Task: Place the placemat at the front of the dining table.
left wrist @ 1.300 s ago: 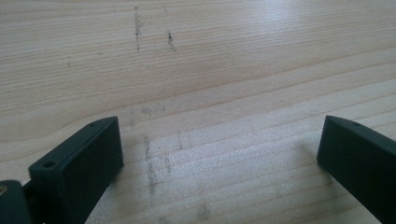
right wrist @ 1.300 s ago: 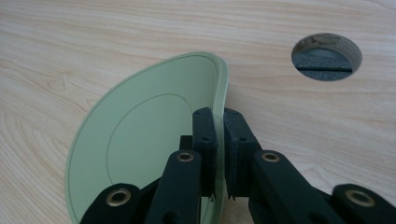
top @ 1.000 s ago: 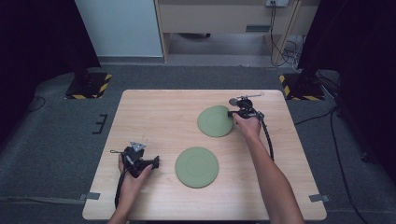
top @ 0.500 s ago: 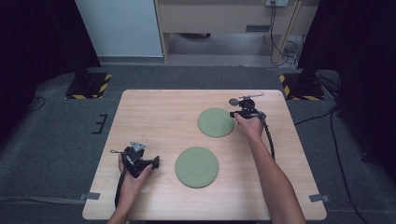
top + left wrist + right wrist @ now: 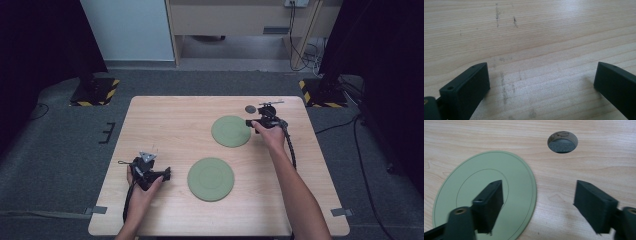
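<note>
Plates of flat, round, pale green material lie on the light wooden table (image 5: 165,130), two of them, well apart. The far plate (image 5: 231,131) sits toward the table's right side, and the near plate (image 5: 211,178) lies closer to the person's edge.

From the high view, the right gripper (image 5: 251,123) rests at the right rim of the far plate, held by a hand whose forearm runs up from the bottom edge. Just beyond it a small round hole in the tabletop (image 5: 250,108) shows as a dark dot. The right gripper view brings this close: its jaws have just been opening and now stand wide apart, one above the plate's surface, the other over bare wood past the rim (image 5: 534,190), pressing on nothing. The same view shows fine concentric rings on the plate and the grey floor through the hole (image 5: 562,142).

The left gripper (image 5: 167,173) lies near the table's left front, just left of the near plate without touching it. The left gripper view shows its jaws spread wide over scuffed bare wood (image 5: 529,50), nothing between them.
</note>
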Available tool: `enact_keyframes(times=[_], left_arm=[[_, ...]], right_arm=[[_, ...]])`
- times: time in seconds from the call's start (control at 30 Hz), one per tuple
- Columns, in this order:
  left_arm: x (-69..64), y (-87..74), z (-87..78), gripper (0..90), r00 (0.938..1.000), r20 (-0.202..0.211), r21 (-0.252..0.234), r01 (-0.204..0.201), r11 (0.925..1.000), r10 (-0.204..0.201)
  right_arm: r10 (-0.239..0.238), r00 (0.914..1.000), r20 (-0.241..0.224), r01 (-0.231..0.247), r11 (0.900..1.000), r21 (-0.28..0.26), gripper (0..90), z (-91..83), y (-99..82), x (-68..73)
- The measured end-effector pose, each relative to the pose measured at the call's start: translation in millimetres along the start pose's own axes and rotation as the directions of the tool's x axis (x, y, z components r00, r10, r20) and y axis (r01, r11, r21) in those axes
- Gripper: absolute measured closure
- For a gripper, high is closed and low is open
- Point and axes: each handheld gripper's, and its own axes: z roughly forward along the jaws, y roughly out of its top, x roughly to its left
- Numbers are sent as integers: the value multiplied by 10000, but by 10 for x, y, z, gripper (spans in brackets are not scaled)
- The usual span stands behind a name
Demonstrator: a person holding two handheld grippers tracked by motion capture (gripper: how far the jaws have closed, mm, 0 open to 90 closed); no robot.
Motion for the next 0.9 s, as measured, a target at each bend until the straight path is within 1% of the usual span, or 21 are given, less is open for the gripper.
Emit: enact_keyframes(times=[0.03,0.07,0.13,0.17,0.2,0.23,0.27,0.33,0.37,0.43,0.5,0.53,0.57,0.6,0.63,0.7,0.8,0.9], left_arm=[[0,0,0,0,10000,0,0,0,10000,0],[0,0,0,0,10000,0,-3,2,10000,-2],[0,0,0,0,10000,2,-2,3,10000,-3],[0,0,0,0,10000,2,-2,3,10000,-3],[0,0,0,0,10000,7,4,-1,10000,1],[0,0,0,0,10000,7,4,-1,10000,1],[0,0,0,0,10000,2,-2,2,10000,-2],[0,0,0,0,10000,8,3,2,10000,-2],[0,0,0,0,10000,8,3,2,10000,-2],[0,0,0,0,10000,9,1,3,10000,-3],[0,0,0,0,10000,9,2,2,10000,-2],[0,0,0,0,10000,9,0,3,10000,-3],[0,0,0,0,10000,2,-4,5,10000,-5],[0,0,0,0,10000,8,0,5,10000,-5],[1,0,0,0,10000,9,1,2,10000,-2],[0,0,0,0,10000,8,0,5,10000,-5],[0,0,0,0,10000,8,-2,5,10000,-5],[1,0,0,0,10000,10,-3,6,10000,-6]], right_arm=[[0,10000,0,0,10000,0,207,0,0,0],[9,10000,21,-9,10000,64,167,-26,4,5],[-73,9999,91,73,10000,-1,140,-64,8,14],[-73,9999,91,73,10000,-1,140,-64,8,14],[-76,9999,88,77,10000,-49,118,-107,12,23],[-76,9999,88,77,10000,-49,118,-107,12,23],[-122,9999,103,124,9998,-124,102,-154,13,34],[-163,9998,96,164,9997,-182,93,-207,10,42],[-163,9998,96,164,9997,-182,93,-207,10,42],[-172,9998,51,173,9995,-281,85,-287,-12,51],[-182,9998,34,183,9994,-310,83,-308,-20,52],[-178,9998,15,178,9993,-324,80,-338,-33,57],[-197,9998,-16,197,9991,-366,77,-404,-63,67],[-197,9998,-16,197,9991,-366,77,-404,-63,67],[-287,9996,-46,285,9986,-442,76,-475,-91,72],[-269,9996,-45,266,9985,-483,76,-501,-99,76],[-255,9997,-62,251,9979,-605,76,-615,-154,86],[-365,9993,-25,363,9975,-605,76,-650,-196,90]])
